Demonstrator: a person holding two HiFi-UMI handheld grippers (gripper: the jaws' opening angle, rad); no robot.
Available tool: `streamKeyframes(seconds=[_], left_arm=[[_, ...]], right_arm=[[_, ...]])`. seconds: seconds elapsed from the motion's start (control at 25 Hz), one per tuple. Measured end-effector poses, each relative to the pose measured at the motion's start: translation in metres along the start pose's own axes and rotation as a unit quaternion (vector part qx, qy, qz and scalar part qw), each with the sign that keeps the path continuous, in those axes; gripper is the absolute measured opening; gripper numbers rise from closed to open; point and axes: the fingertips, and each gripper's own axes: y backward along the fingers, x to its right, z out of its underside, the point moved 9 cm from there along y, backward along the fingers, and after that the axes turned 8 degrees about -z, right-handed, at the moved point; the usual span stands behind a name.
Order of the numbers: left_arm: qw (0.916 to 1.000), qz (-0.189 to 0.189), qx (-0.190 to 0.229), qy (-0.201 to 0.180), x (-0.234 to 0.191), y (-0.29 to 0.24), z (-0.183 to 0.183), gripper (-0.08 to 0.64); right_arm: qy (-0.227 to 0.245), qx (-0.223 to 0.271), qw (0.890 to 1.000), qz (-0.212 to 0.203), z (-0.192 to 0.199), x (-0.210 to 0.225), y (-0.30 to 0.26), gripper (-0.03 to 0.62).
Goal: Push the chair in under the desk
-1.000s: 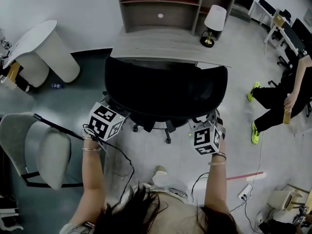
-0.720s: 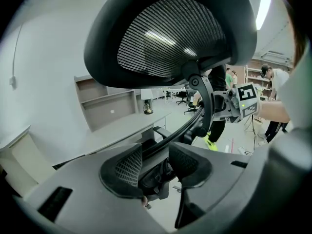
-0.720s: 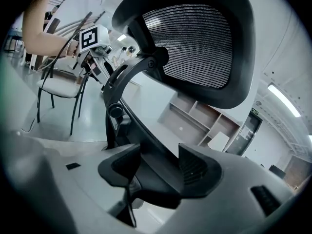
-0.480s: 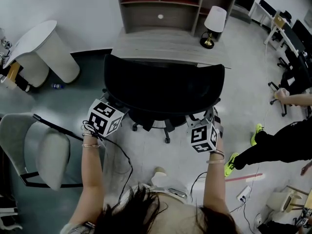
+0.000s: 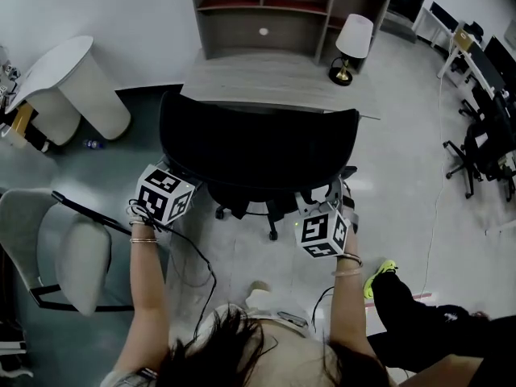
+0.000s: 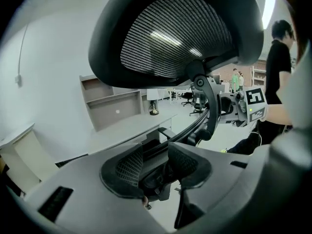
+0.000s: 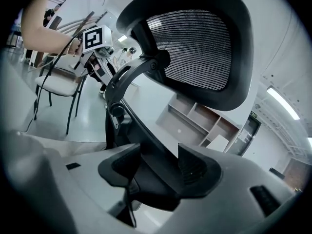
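The person is holding the left gripper (image 5: 179,182) against the left rear of the black chair (image 5: 258,147) and the right gripper (image 5: 321,200) against its right rear. The backrest is overlapping the near edge of the grey desk (image 5: 274,79), where a lamp (image 5: 352,43) is standing at the far right corner. Another person's leg (image 5: 403,313) is showing at lower right.

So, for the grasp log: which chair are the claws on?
The black mesh chair at the desk, not the grey chair on the left.
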Motion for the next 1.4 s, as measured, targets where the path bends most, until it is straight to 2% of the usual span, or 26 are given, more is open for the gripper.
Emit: streamKeyframes(seconds=[0.6,0.88,1.0,1.12,1.24,1.4], left_arm=[[0.9999,-0.007,0.003,0.008,-0.001,0.001,-0.001,0.163],[0.9999,-0.005,0.013,-0.002,0.002,0.002,0.002,0.163],[0.9995,-0.011,0.025,-0.016,0.004,0.003,0.003,0.163],[0.9970,-0.038,0.050,-0.045,0.011,0.001,0.009,0.164],[0.9945,-0.056,0.072,-0.051,0.015,0.001,0.014,0.164],[0.9922,-0.069,0.074,-0.073,0.021,0.004,0.012,0.164]], right_arm=[[-0.003,0.003,1.000,0.005,-0.001,-0.001,0.000,0.233],[-0.012,-0.020,1.000,0.007,-0.003,-0.002,0.000,0.233],[-0.012,-0.029,0.999,0.010,-0.004,-0.002,0.001,0.233],[-0.009,-0.037,0.999,0.015,-0.005,-0.003,0.000,0.233],[-0.002,-0.038,0.999,0.027,-0.006,-0.005,0.001,0.233],[-0.011,-0.037,0.999,0.037,-0.006,-0.007,0.000,0.233]])
